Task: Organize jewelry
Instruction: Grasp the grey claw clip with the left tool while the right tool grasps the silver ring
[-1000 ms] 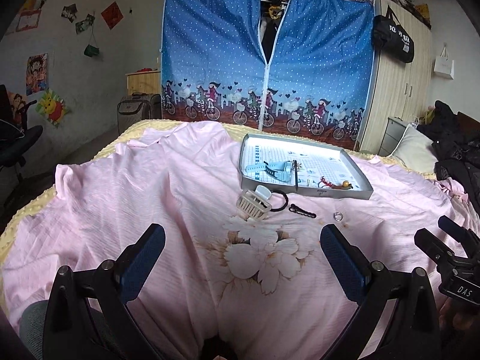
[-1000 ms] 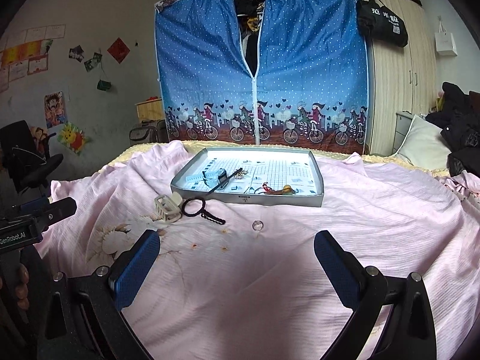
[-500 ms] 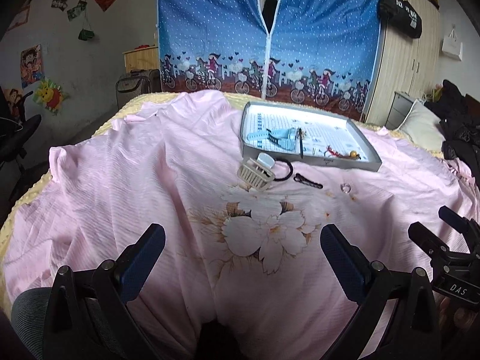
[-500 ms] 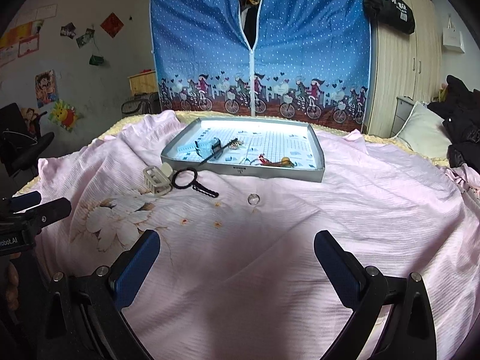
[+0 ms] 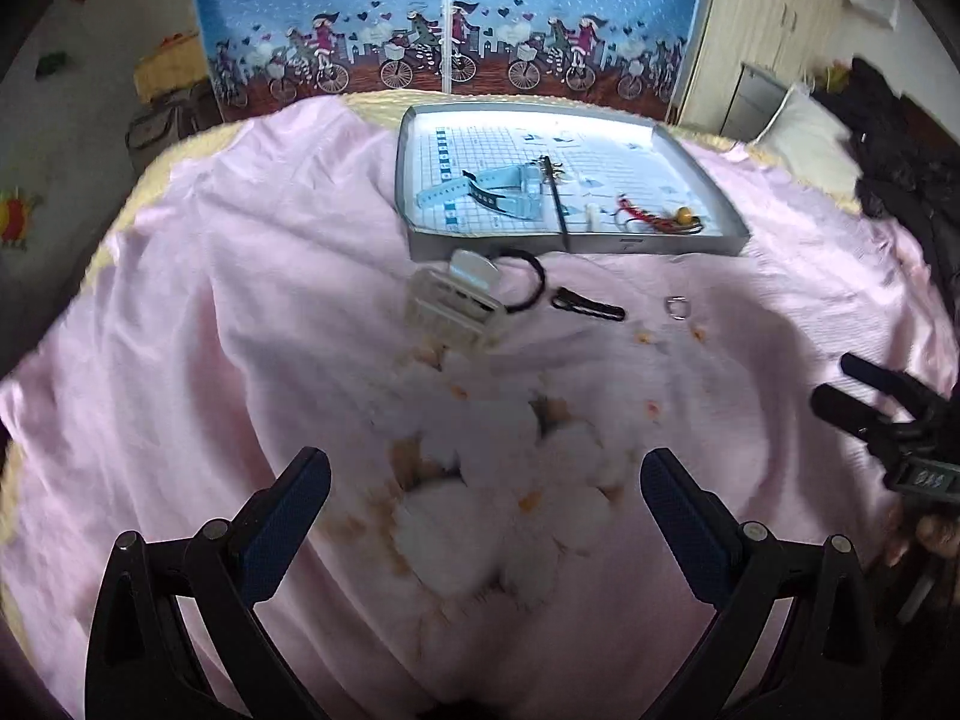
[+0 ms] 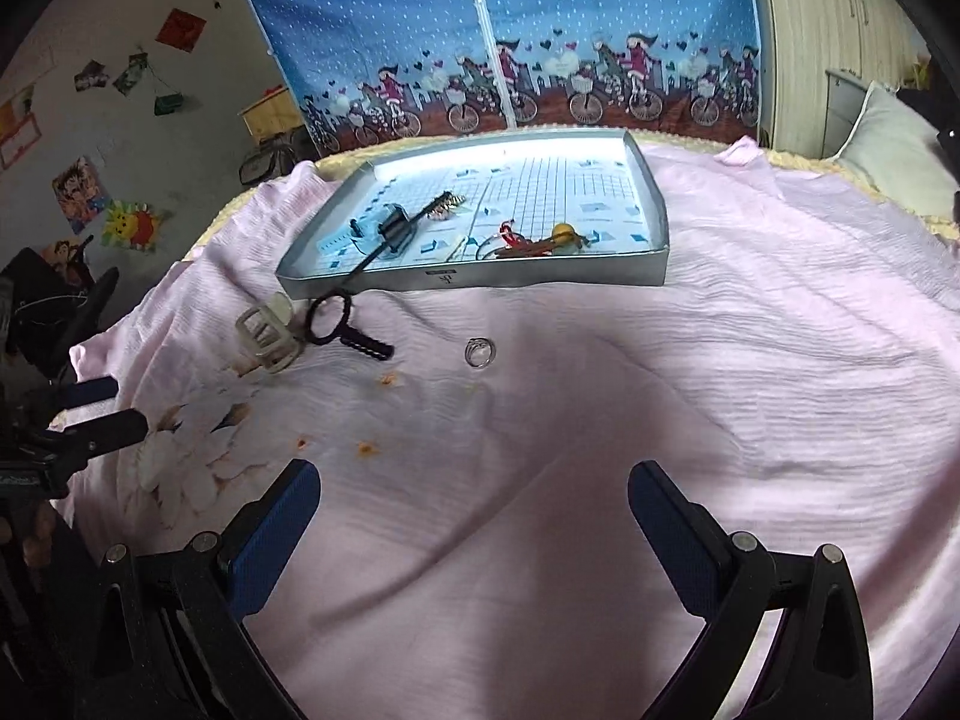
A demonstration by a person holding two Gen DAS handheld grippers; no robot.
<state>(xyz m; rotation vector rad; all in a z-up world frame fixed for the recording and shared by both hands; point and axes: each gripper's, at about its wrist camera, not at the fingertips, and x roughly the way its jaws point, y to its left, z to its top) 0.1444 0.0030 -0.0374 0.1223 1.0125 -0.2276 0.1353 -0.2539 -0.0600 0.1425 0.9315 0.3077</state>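
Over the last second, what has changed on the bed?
Both grippers, left gripper and right gripper, have moved forward toward the tray and tipped downward; both remain open and empty. The ring, hair clip, black hair tie and the tray's contents have not moved.

A: How does the left gripper stand?
B: Its blue-padded fingers are spread wide with nothing between them.
A: And the right gripper?
B: The same: fingers far apart, gripping nothing. Each gripper shows at the edge of the other's view, and a hand grips the right one's handle.
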